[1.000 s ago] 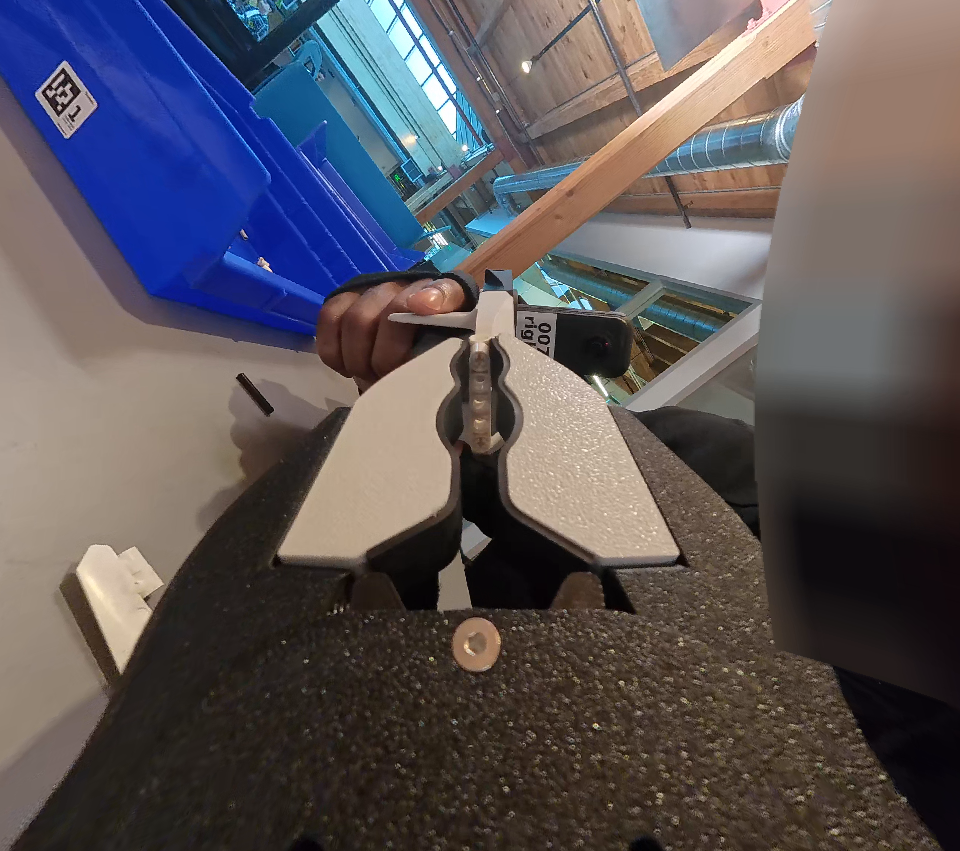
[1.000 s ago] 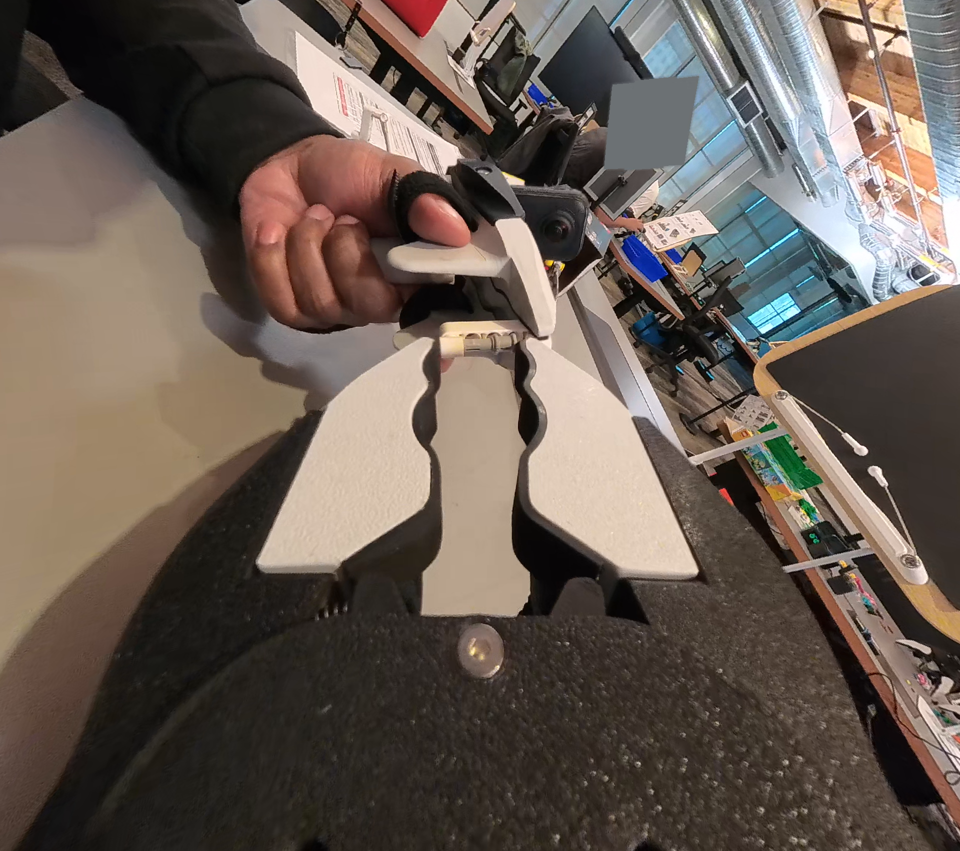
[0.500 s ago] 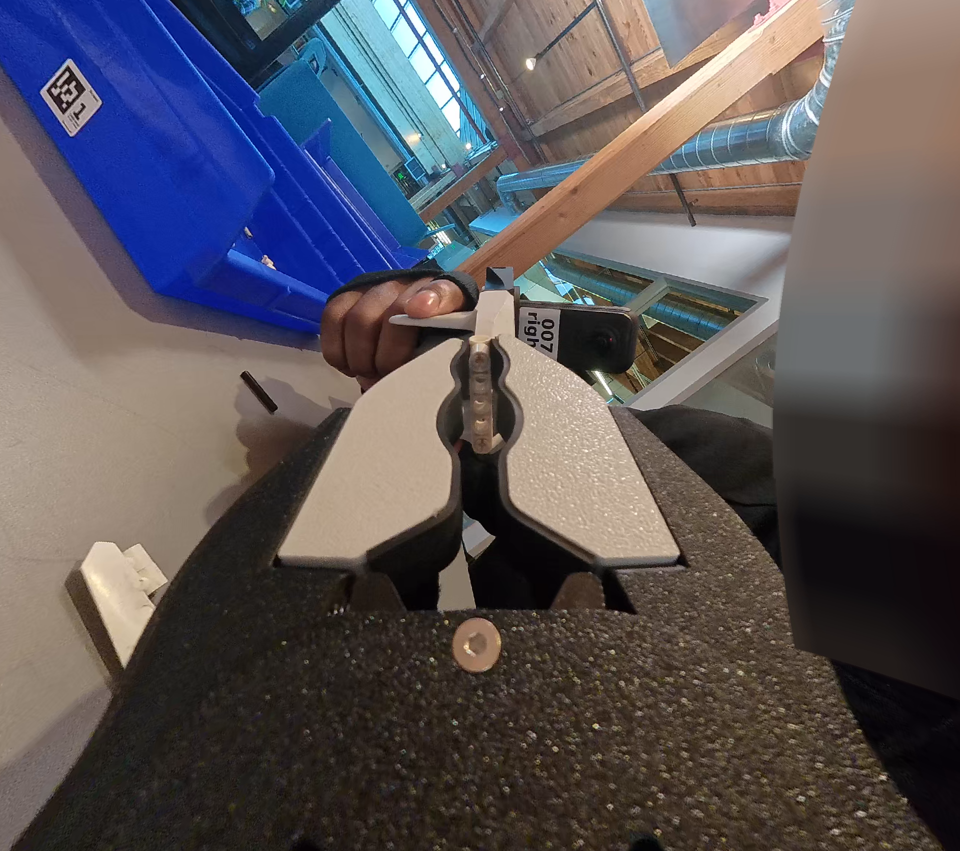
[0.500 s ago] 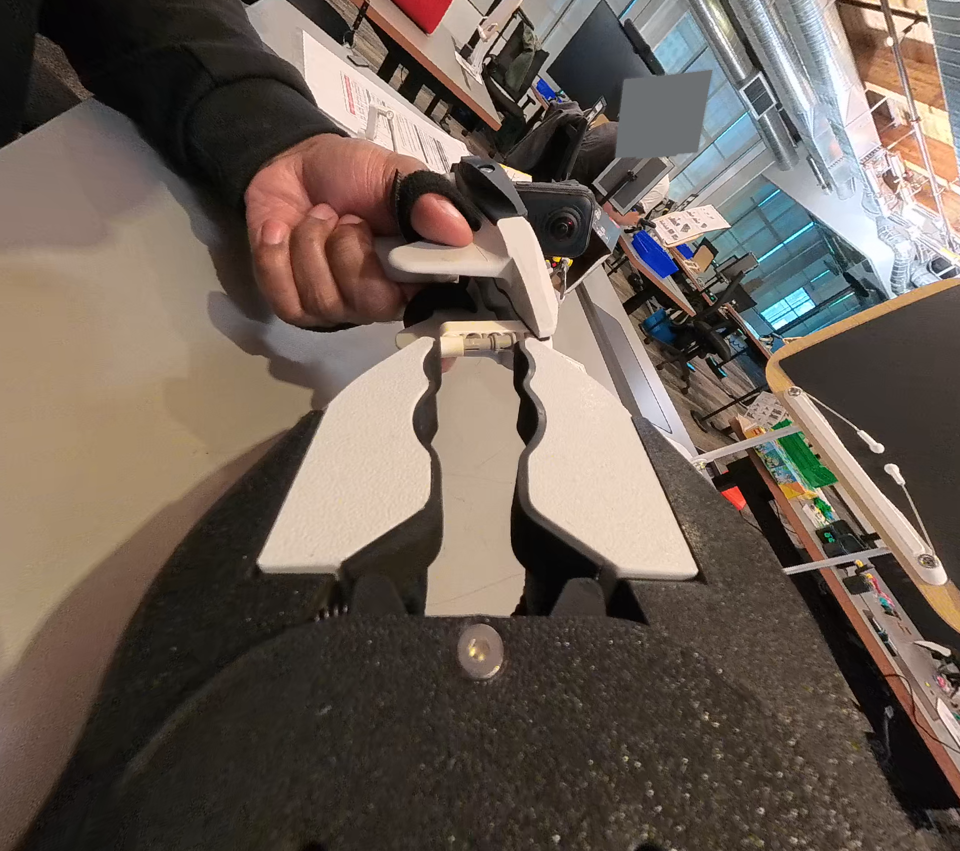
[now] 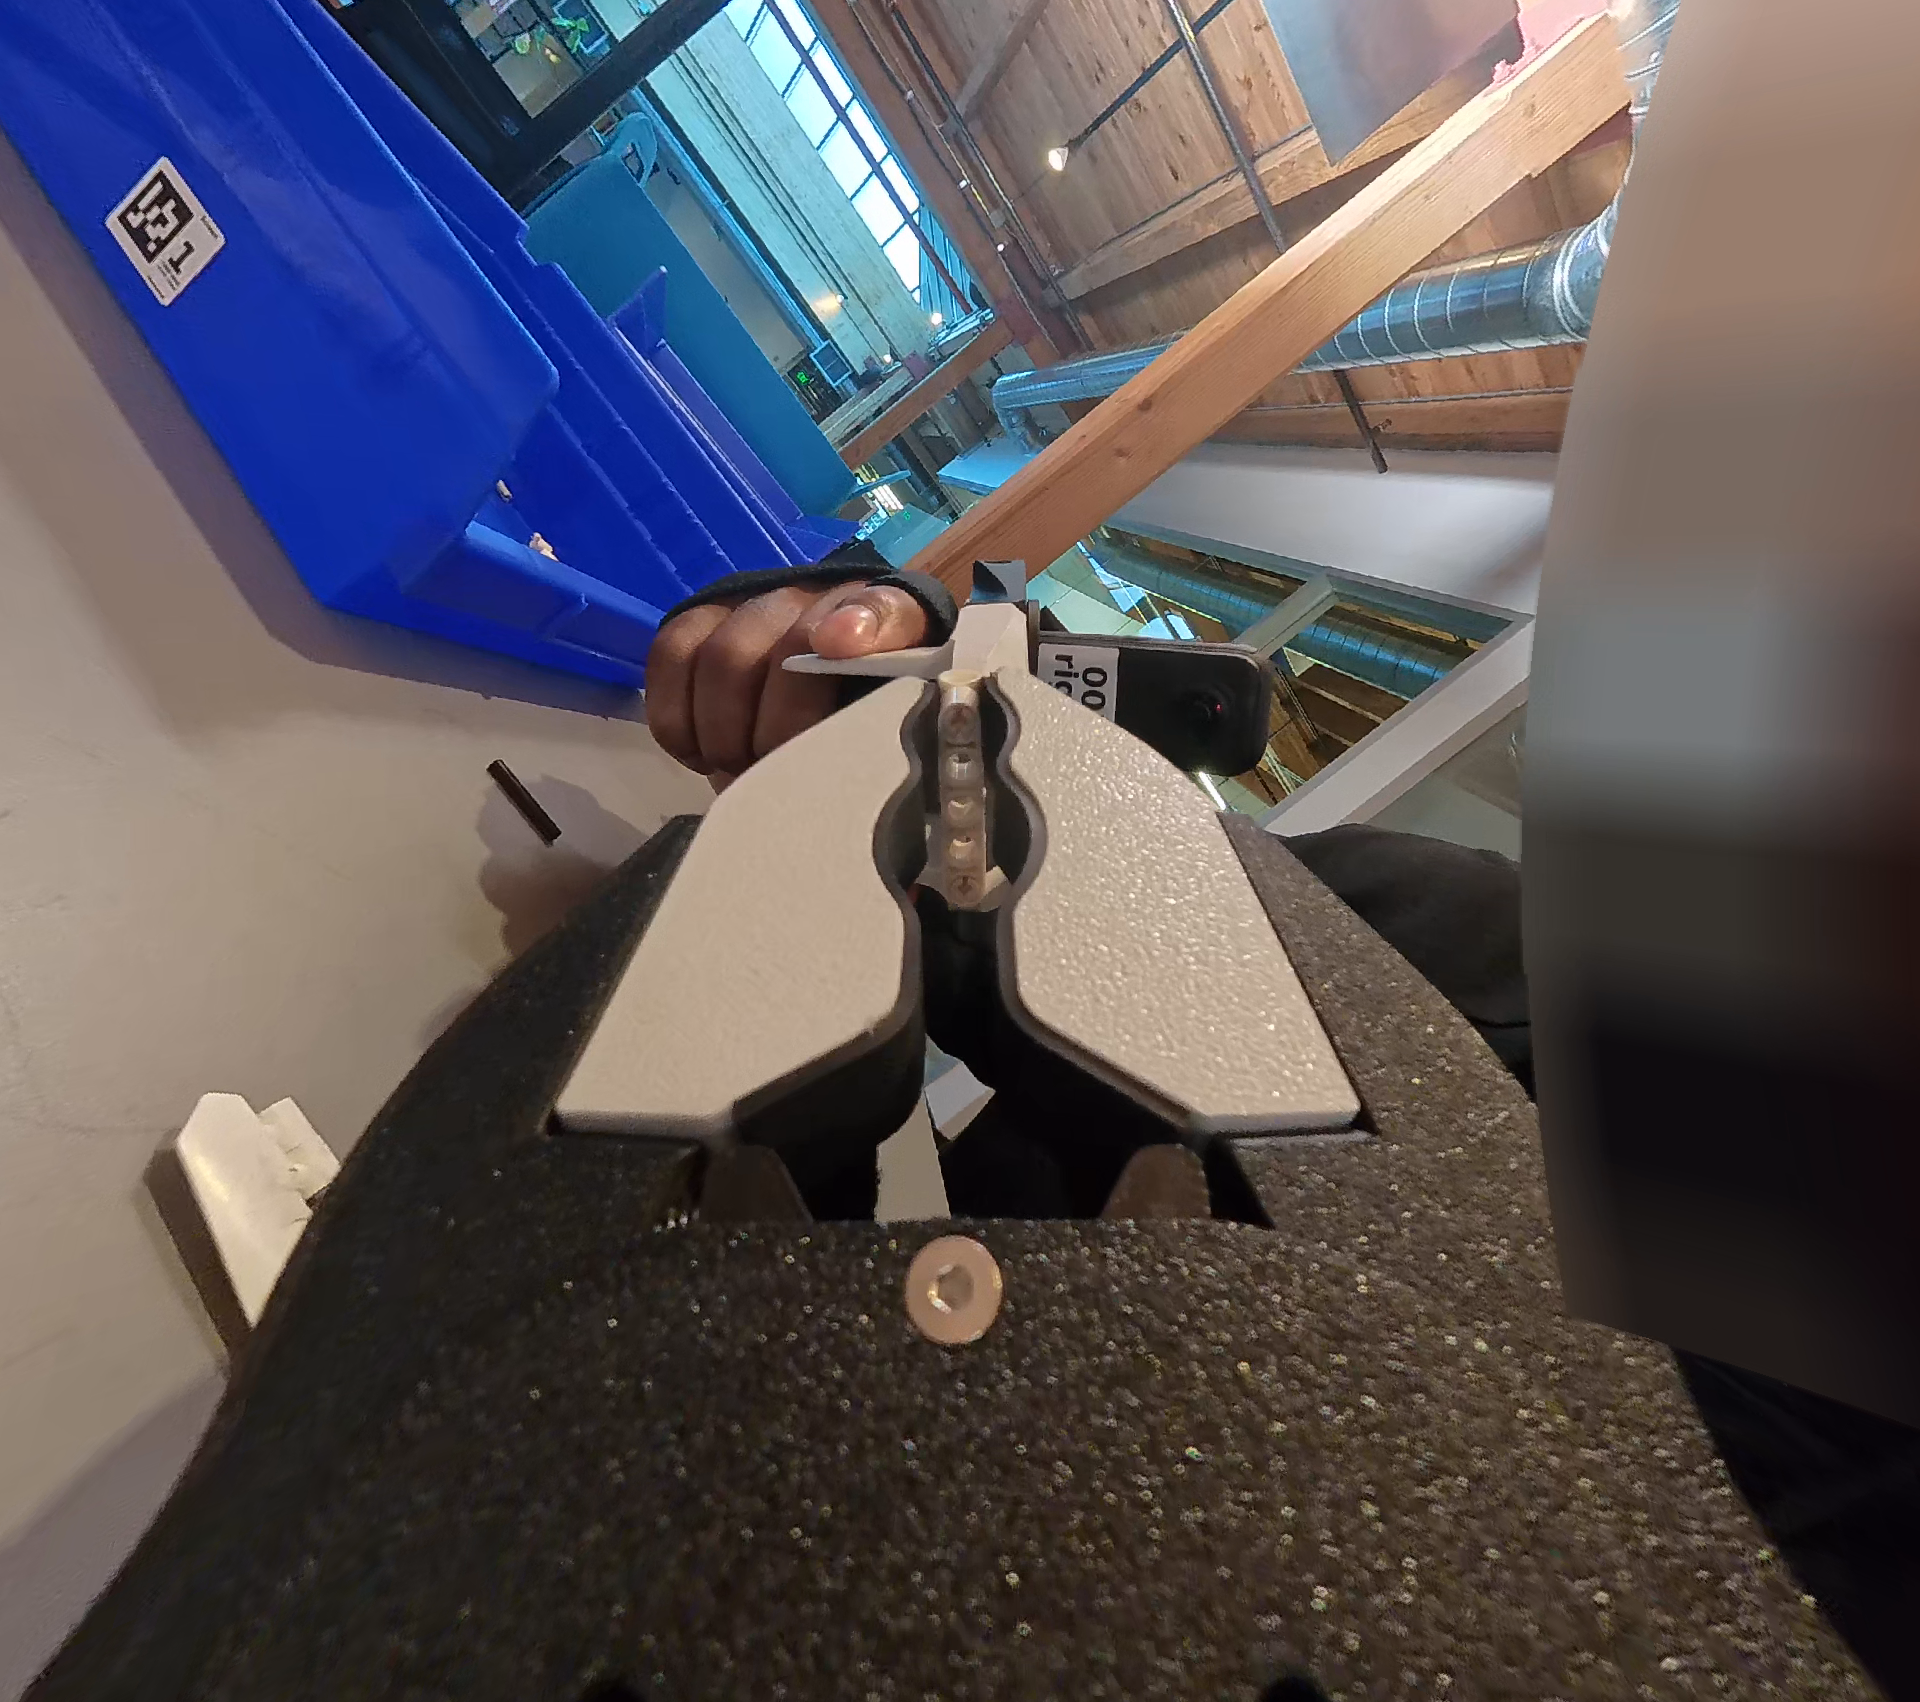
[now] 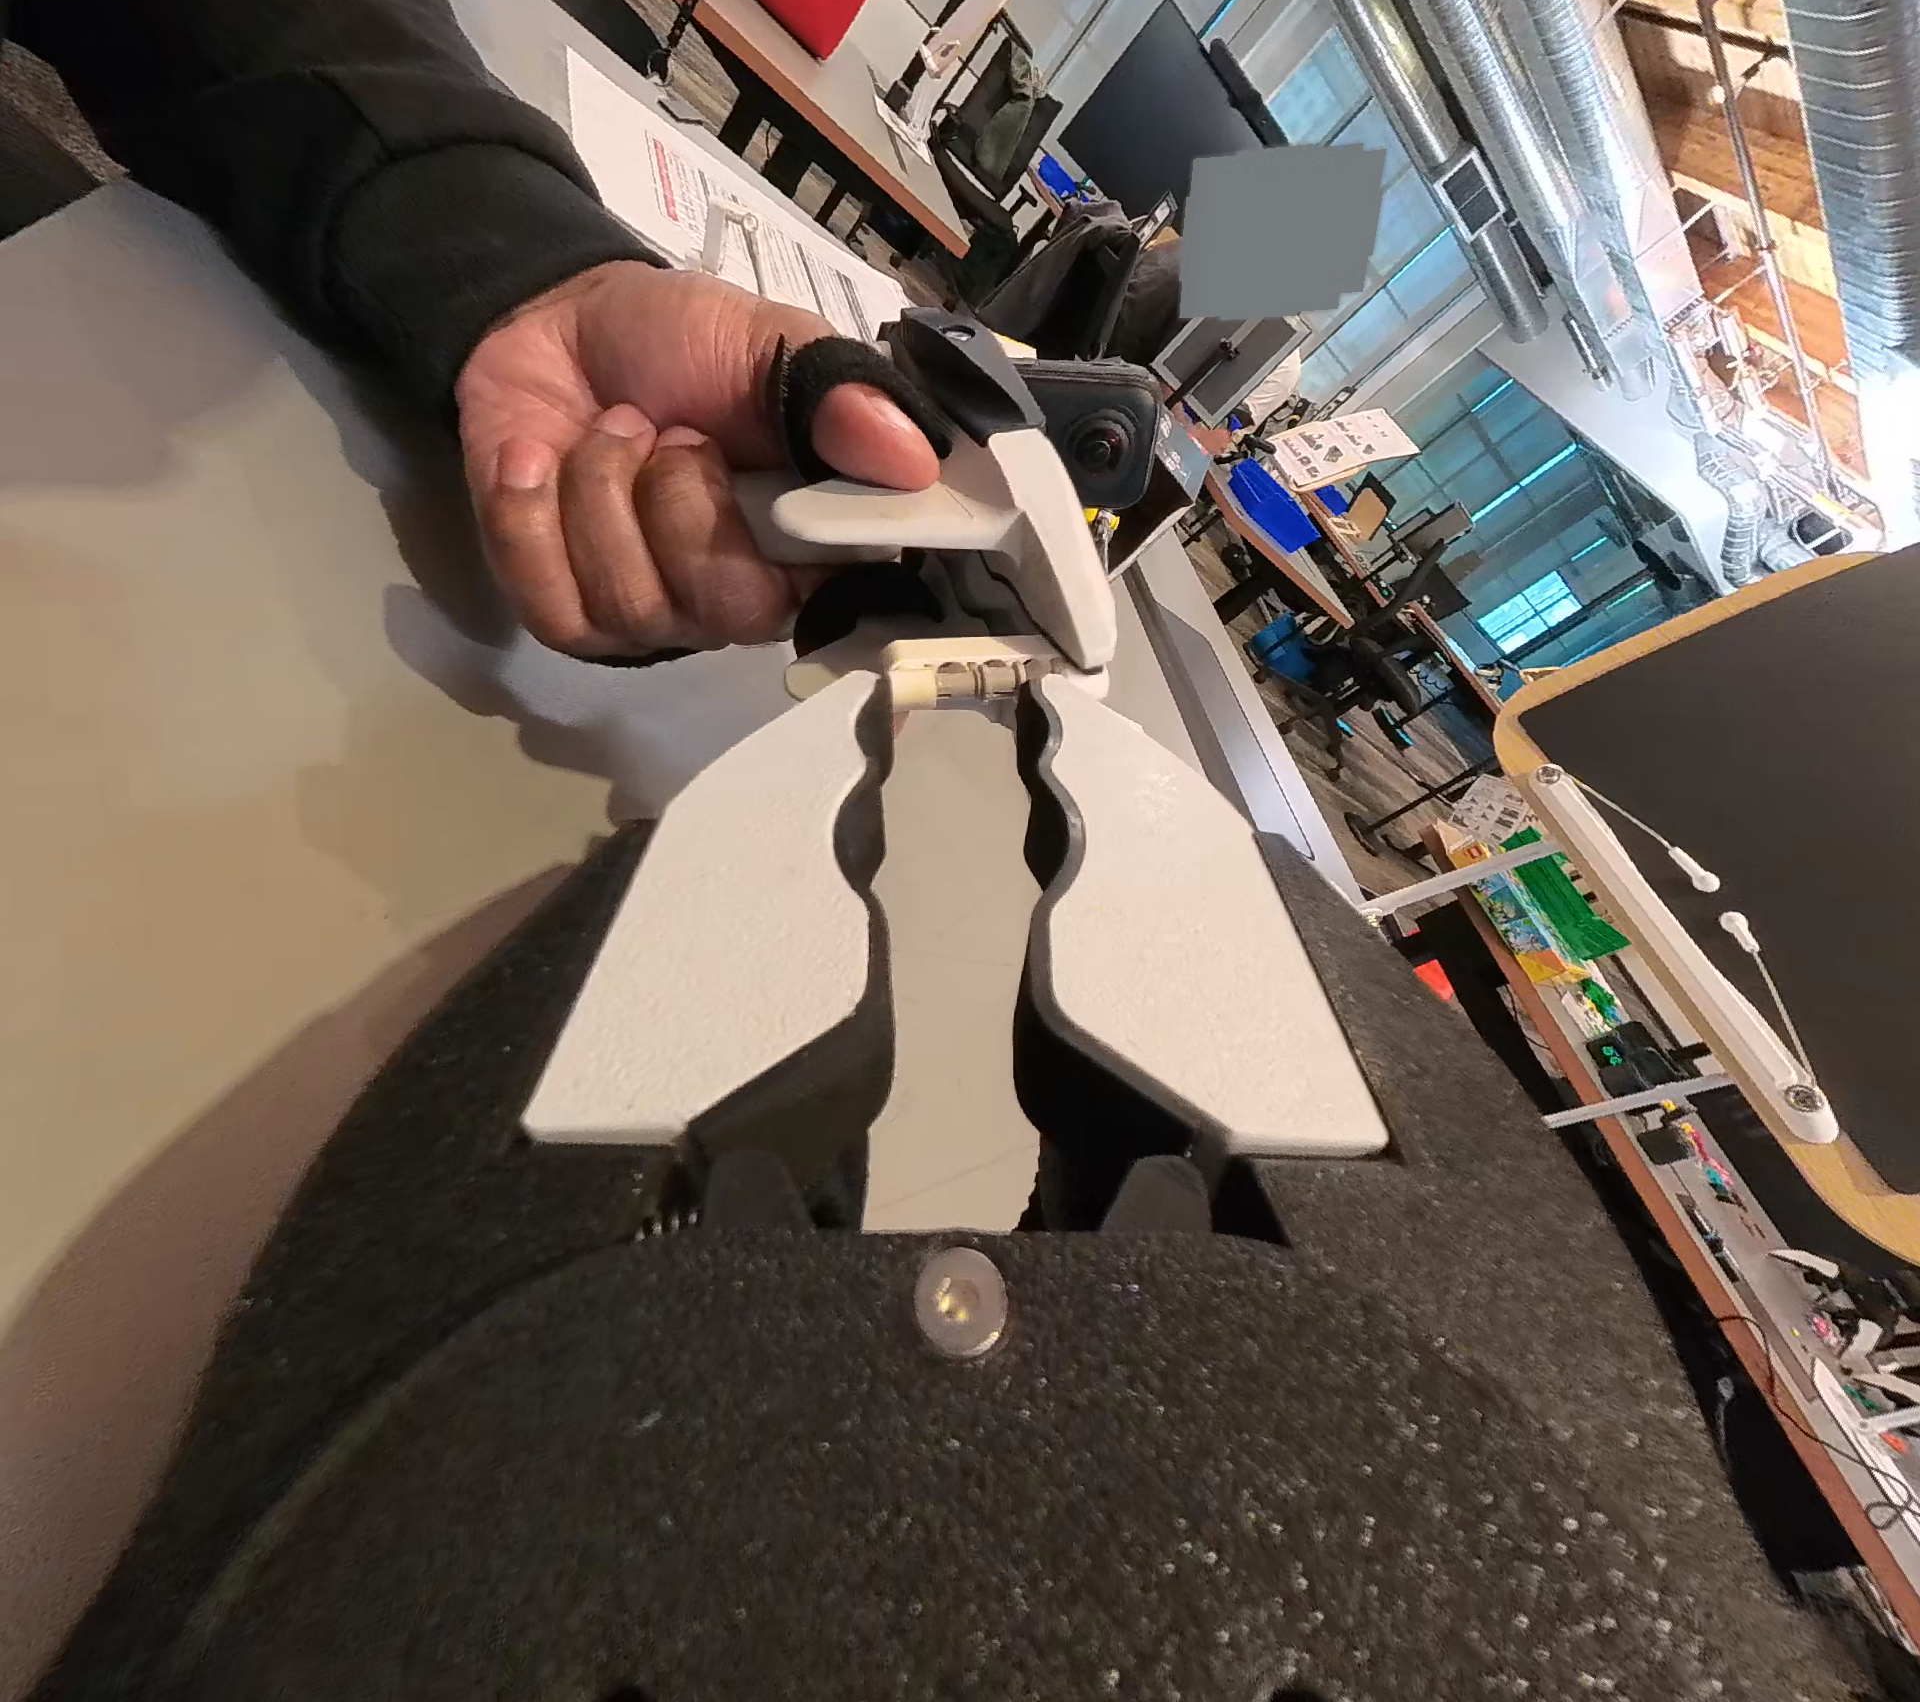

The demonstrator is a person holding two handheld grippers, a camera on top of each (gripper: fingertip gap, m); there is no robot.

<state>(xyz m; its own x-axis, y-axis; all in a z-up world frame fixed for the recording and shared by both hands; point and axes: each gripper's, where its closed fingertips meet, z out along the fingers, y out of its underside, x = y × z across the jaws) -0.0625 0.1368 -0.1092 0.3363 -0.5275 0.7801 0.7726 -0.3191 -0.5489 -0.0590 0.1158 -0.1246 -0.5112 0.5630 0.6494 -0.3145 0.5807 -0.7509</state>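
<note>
left wrist view: left gripper [image 5: 961,707] clamps a pale holed beam [image 5: 961,795]; right gripper [image 6: 961,691] pinches its pin end.

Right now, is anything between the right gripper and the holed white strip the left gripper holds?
Nothing visible stands between them. The right gripper is already at the white strip, its fingertips on either side of a beige pin lying along the strip. The left gripper clamps the strip. Whether the right pads press the pin is unclear.
</note>
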